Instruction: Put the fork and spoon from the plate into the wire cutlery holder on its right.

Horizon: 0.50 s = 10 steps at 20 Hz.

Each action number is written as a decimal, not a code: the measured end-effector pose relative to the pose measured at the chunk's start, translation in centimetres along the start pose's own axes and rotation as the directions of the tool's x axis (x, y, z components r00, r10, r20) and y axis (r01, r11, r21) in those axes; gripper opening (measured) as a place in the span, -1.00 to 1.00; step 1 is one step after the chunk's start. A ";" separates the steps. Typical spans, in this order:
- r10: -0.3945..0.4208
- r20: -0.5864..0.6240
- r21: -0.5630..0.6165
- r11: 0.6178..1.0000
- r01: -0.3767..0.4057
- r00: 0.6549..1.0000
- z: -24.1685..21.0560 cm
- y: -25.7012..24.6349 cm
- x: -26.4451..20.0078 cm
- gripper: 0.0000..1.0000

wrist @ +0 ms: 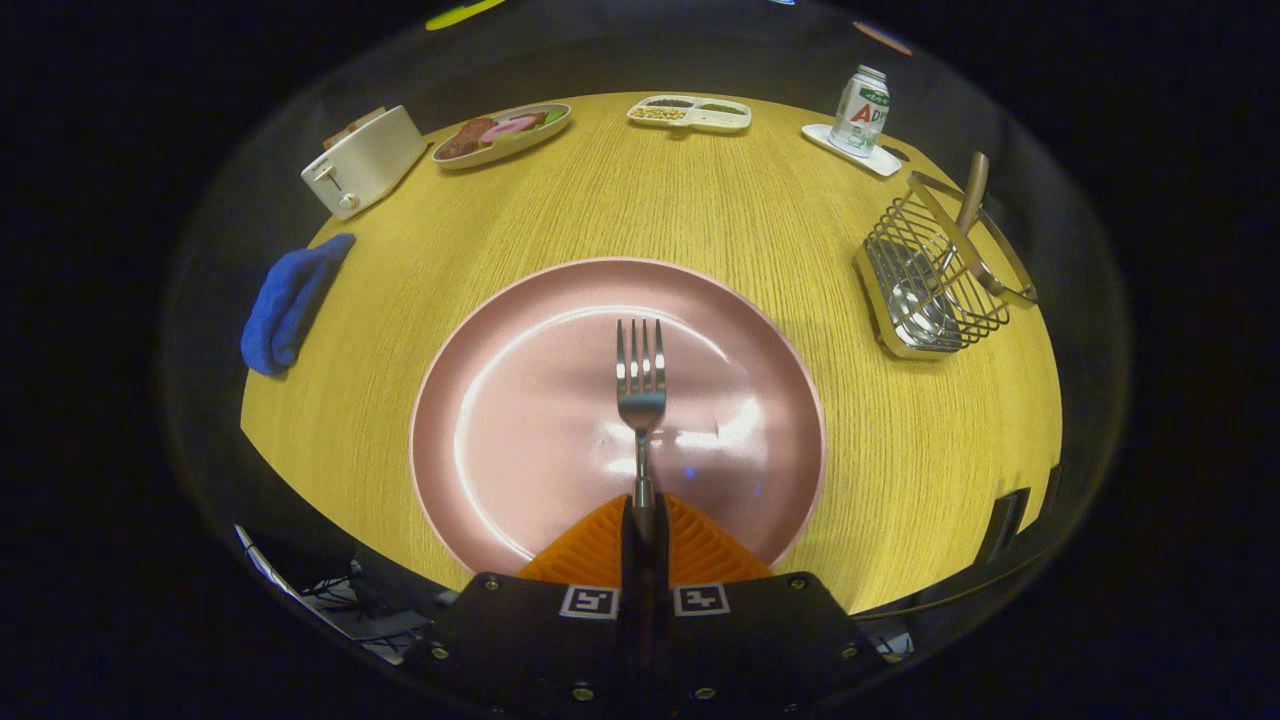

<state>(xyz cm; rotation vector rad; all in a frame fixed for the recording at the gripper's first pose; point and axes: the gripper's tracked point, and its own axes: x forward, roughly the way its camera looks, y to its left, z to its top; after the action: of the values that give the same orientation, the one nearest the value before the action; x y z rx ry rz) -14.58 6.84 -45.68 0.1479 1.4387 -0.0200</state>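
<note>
Pinching the fork point(641, 385) by its handle, the gripper point(643, 515) has both fingers pressed together on it; the handle's end is hidden between them. Tines point to 12 o'clock over the pink plate point(520, 400). Wire holder point(925, 290) stands at 2 o'clock on the wooden table point(700, 210), apart from the plate. Spoon point(935, 275) already stands in it, bowl blurred behind the wires, handle sticking out the top.

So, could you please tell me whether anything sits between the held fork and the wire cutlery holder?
Nothing visible does. The gripper has its jaws closed on the fork handle over the pink plate. Between plate and wire holder lies only bare table; the spoon is already inside the holder.
</note>
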 end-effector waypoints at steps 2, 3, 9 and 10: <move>0.013 -0.012 0.027 1.000 -0.013 1.000 -0.1 0.1 -0.1 -0.88; 0.020 -0.020 0.041 0.999 -0.019 1.000 -0.4 0.1 -0.2 -0.88; 0.053 -0.007 0.098 0.994 -0.052 0.999 0.3 -1.0 -2.3 -0.88; 0.057 0.008 0.115 0.992 -0.057 0.998 1.0 -1.6 -3.0 -0.88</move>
<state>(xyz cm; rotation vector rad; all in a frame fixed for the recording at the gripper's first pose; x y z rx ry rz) -14.13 4.90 -42.75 0.2837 1.4281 -0.0567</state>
